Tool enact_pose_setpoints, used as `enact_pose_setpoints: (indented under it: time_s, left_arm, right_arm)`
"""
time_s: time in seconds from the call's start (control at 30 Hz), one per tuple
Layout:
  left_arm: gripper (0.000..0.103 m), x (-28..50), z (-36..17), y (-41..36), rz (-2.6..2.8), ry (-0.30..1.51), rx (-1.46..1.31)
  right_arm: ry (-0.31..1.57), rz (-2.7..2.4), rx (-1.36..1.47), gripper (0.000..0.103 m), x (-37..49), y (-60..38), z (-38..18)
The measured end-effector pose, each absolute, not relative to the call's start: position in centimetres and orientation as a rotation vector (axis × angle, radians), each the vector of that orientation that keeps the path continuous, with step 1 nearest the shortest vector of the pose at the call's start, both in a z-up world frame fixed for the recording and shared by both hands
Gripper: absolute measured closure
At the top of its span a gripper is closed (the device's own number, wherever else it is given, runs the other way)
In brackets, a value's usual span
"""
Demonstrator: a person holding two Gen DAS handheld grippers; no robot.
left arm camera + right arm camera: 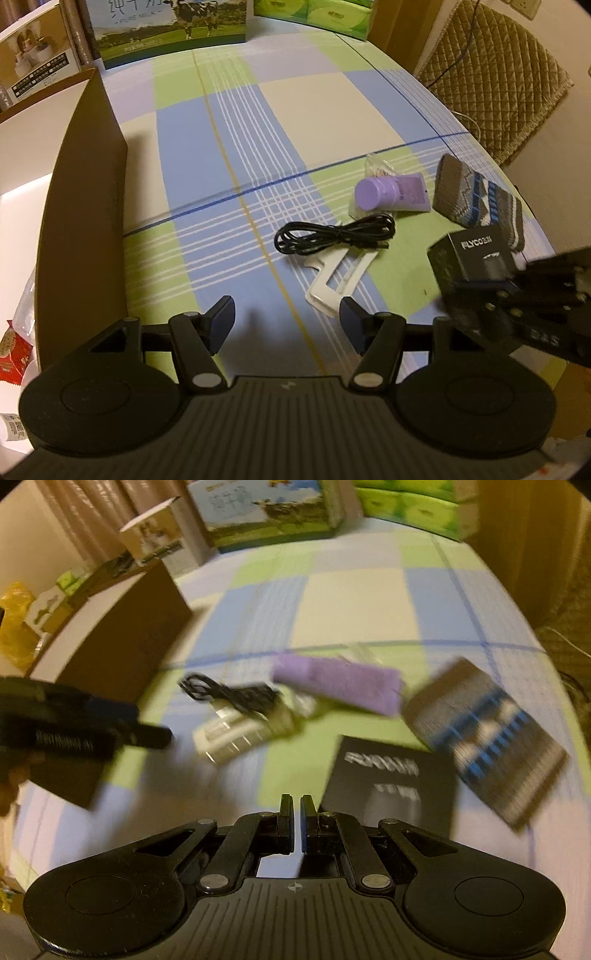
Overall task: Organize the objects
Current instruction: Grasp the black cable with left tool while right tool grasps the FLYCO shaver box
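The left claw [287,314] hangs spread wide and empty above the plaid-covered bench [314,107], with an open cardboard box [88,177] just to its left. Ahead of it lie a coiled black cable [332,236] resting over a white plastic piece [332,280], a purple tube [391,192] beyond them, and a striped knit cloth [476,203] farther right near the bench edge. A small black carton [476,258] lies on the bench just below the cloth. The right claw [297,812] is clenched with nothing between its fingers, hovering just beside the black carton; its view is blurred. A milk carton box [166,29] stands at the far end.
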State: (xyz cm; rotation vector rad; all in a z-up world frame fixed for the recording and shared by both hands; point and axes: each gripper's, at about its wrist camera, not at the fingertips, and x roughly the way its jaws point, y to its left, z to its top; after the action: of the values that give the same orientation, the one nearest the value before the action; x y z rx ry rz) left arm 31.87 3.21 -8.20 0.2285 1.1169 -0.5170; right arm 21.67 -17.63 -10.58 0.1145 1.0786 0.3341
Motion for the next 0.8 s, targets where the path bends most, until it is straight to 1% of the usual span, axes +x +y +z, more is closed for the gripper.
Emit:
enact_pose_setpoints:
  time_s: [0.17, 0.2, 0.23, 0.27, 0.3, 0.33, 0.4, 0.7, 0.8]
  left_arm:
    - [0.045, 31.4, -8.3, 2.9, -0.552, 1.116, 0.242]
    - [0.045, 31.3, -8.3, 2.8, -0.558, 1.113, 0.247]
    - [0.045, 31.2, -8.3, 2.8, -0.566, 1.110, 0.252]
    - [0.045, 31.2, -8.3, 2.7, -0.571, 1.107, 0.254]
    - [0.045, 31.2, -8.2, 2.7, -0.576, 1.104, 0.255]
    - [0.045, 31.2, -8.2, 2.7, -0.579, 1.100, 0.255]
    - [0.044, 31.1, -8.3, 2.6, -0.586, 1.092, 0.262]
    - [0.038, 31.1, -7.6, 2.2, -0.605, 1.045, 0.282]
    - [0.038, 31.3, -7.3, 2.0, -0.606, 1.033, 0.286]
  right_arm:
    - [1.029, 0.252, 0.158, 0.101, 18.7, -19.6, -8.8]
    - [1.007, 0.231, 0.162, 0.096, 18.2, -19.9, -8.3]
    - [0.990, 0.214, 0.163, 0.076, 17.8, -20.1, -7.9]
    - [0.971, 0.190, 0.162, 0.058, 17.5, -20.4, -7.5]
    - [0.950, 0.166, 0.155, 0.026, 17.3, -20.7, -7.2]
    - [0.925, 0.145, 0.143, 0.021, 17.1, -20.9, -7.1]
    - [0.904, 0.132, 0.107, 0.021, 17.1, -21.2, -7.2]
    - [1.003, 0.119, 0.023, 0.021, 19.1, -21.0, -11.0]
    - [1.015, 0.122, 0.014, 0.021, 19.7, -21.0, -11.5]
